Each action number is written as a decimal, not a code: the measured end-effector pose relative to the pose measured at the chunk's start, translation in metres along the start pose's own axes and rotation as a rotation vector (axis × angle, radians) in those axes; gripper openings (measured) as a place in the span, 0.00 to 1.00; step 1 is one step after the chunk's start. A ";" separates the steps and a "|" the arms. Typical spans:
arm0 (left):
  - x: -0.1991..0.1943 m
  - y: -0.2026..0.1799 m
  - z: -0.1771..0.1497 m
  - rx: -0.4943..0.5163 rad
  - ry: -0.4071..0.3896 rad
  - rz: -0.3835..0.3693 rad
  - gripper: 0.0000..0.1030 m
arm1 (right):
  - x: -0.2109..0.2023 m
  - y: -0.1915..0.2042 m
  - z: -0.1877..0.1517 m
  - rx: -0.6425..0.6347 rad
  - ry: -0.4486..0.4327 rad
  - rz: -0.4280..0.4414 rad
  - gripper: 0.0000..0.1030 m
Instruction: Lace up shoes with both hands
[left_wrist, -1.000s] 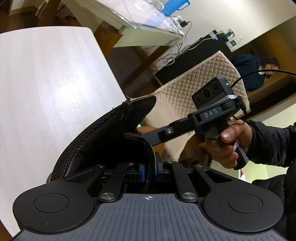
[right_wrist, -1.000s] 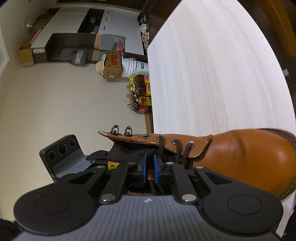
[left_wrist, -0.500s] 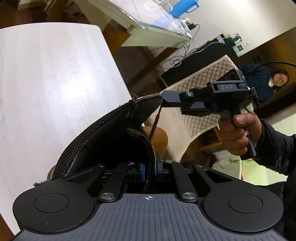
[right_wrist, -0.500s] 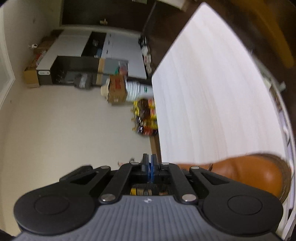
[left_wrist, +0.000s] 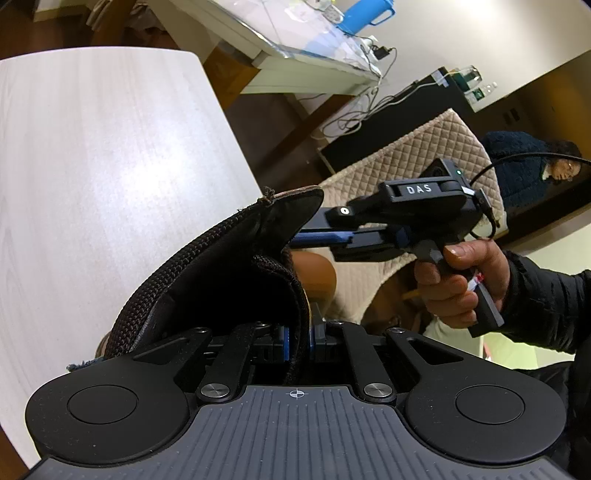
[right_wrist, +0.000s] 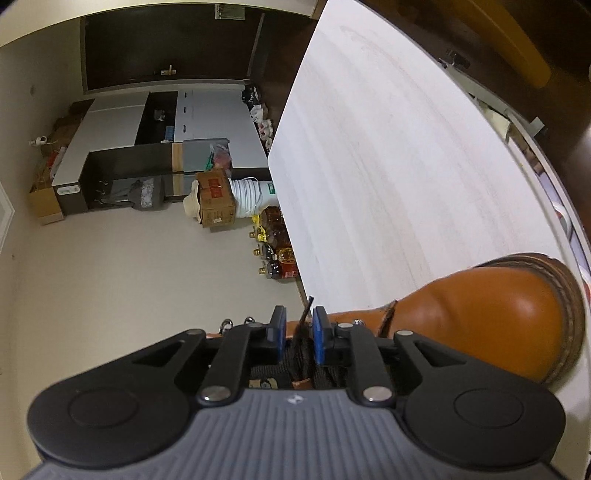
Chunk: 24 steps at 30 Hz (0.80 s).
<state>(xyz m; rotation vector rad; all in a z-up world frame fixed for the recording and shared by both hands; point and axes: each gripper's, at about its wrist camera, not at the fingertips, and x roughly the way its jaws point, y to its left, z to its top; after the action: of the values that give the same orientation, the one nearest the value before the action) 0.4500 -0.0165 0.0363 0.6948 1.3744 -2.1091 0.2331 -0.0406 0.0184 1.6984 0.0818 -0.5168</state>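
A tan leather boot (right_wrist: 491, 317) lies on the white table (right_wrist: 388, 166), toe to the right. My left gripper (left_wrist: 295, 339) is shut on the boot's dark mesh collar (left_wrist: 221, 273), which fills the middle of the left wrist view. My right gripper (right_wrist: 299, 328) hovers over the eyelet row with its blue pads (right_wrist: 319, 332) slightly apart; a dark brown lace (right_wrist: 303, 321) stands loosely between them. In the left wrist view the right gripper (left_wrist: 314, 236) reaches in behind the boot's tongue tip, held by a hand (left_wrist: 458, 280).
The table edge runs close to the boot's left side in the right wrist view. Beyond it are bottles (right_wrist: 277, 254) and a cardboard box (right_wrist: 216, 201) on the floor. A quilted chair (left_wrist: 406, 173) and a desk (left_wrist: 295, 55) stand behind.
My right gripper rose away from the boot with the lace, then came back down over the eyelets, and its pads have parted. The left gripper kept its hold on the collar.
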 end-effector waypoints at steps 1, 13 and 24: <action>0.000 0.000 0.000 0.000 -0.001 0.000 0.09 | 0.004 0.001 0.001 -0.004 0.003 -0.001 0.18; -0.017 -0.004 -0.002 -0.046 -0.022 0.057 0.10 | -0.001 0.058 -0.030 -0.300 0.058 -0.084 0.03; -0.024 -0.012 -0.006 0.010 -0.025 0.131 0.15 | 0.024 0.057 -0.029 -0.272 0.059 -0.160 0.03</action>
<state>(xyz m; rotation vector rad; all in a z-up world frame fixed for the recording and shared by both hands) 0.4608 -0.0031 0.0580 0.7398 1.2708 -2.0160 0.2825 -0.0298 0.0649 1.4473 0.3194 -0.5484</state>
